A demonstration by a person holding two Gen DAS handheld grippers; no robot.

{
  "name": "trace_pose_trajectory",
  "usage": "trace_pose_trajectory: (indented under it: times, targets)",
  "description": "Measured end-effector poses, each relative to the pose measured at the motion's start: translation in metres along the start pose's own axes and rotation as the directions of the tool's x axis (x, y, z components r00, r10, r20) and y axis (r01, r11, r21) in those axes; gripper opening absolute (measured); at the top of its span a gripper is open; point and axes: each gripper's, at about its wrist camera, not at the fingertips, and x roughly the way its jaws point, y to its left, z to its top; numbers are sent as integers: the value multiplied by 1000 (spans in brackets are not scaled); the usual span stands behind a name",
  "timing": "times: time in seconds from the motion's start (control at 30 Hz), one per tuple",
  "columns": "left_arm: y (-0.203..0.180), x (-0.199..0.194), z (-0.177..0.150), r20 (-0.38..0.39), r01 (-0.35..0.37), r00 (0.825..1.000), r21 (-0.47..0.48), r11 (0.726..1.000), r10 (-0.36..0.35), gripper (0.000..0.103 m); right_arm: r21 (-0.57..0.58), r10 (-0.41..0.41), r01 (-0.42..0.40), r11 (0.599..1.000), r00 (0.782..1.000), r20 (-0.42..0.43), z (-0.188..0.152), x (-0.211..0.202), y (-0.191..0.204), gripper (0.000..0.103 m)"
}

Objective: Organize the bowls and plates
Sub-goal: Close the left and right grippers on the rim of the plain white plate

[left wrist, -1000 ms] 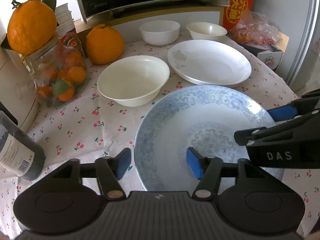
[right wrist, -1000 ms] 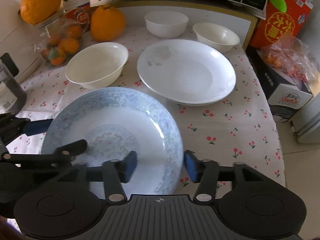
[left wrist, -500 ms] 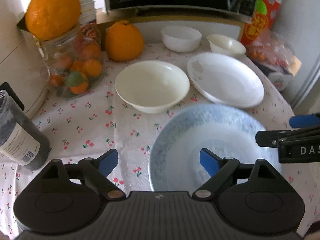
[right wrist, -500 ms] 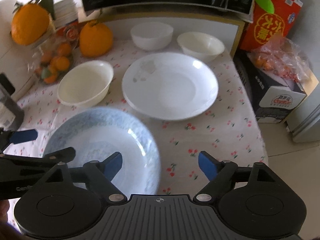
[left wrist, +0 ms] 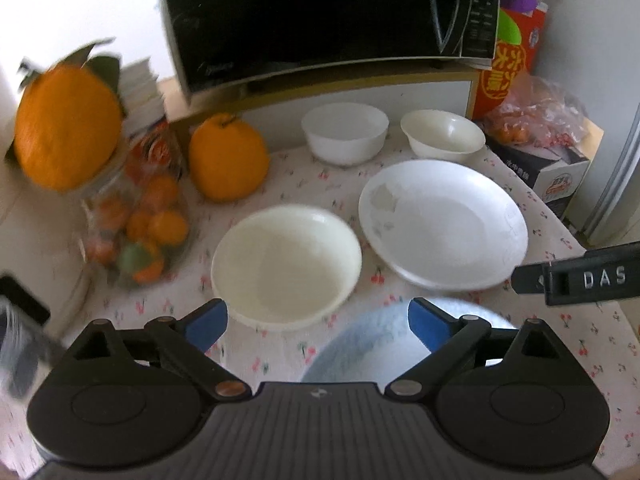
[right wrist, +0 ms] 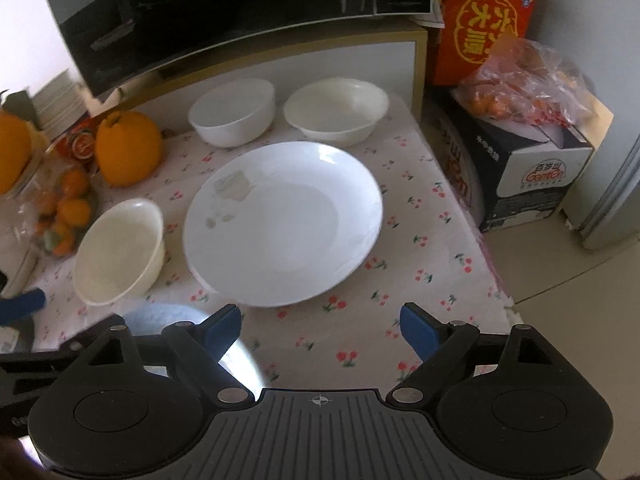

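Note:
The blue-patterned plate (left wrist: pixel 368 344) lies on the cherry-print tablecloth just under my left gripper (left wrist: pixel 316 316), whose jaws are opening with nothing gripped between them. My right gripper (right wrist: pixel 320 324) stands open above bare cloth, in front of the large white plate (right wrist: pixel 284 224). The blue plate (right wrist: pixel 160 318) shows at its lower left. A wide cream bowl (left wrist: pixel 286 260) sits left of the white plate (left wrist: pixel 444 224). At the back stand a small white bowl (left wrist: pixel 345 132) and a small cream bowl (left wrist: pixel 442 132).
A black microwave (left wrist: pixel 320 16) stands on a shelf behind the bowls. A big orange (left wrist: pixel 228 158) and a jar of small fruit (left wrist: pixel 136 220) crowd the left. A dark box (right wrist: pixel 520 176) with a fruit bag is beside the table's right edge (right wrist: pixel 492 264).
Both grippers opened wide and drew back and up from the blue plate, which stays on the cloth. The views now take in more of the back bowls and the microwave.

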Motion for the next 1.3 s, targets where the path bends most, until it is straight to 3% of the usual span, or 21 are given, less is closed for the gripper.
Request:
trace_pose_trajectory:
  times: [0.37, 0.83, 1.17, 1.3]
  targets:
    - [-11, 33, 35, 20, 3, 1000, 102, 995, -5, 96, 34, -29, 30, 999, 999, -27, 15, 31, -21, 88]
    - [-25, 81, 62, -44, 93, 995, 141, 986, -88, 86, 65, 7, -5, 998, 1000, -30, 27, 51, -23, 88]
    - [-27, 106, 72, -80, 134, 989, 132, 982, -124, 62, 126, 18, -18, 992, 1000, 0, 31, 64, -31, 85]
    - [-23, 114, 75, -101, 149, 985, 102, 984, -139, 50, 114, 26, -28, 993, 999, 26, 32, 65, -29, 75]
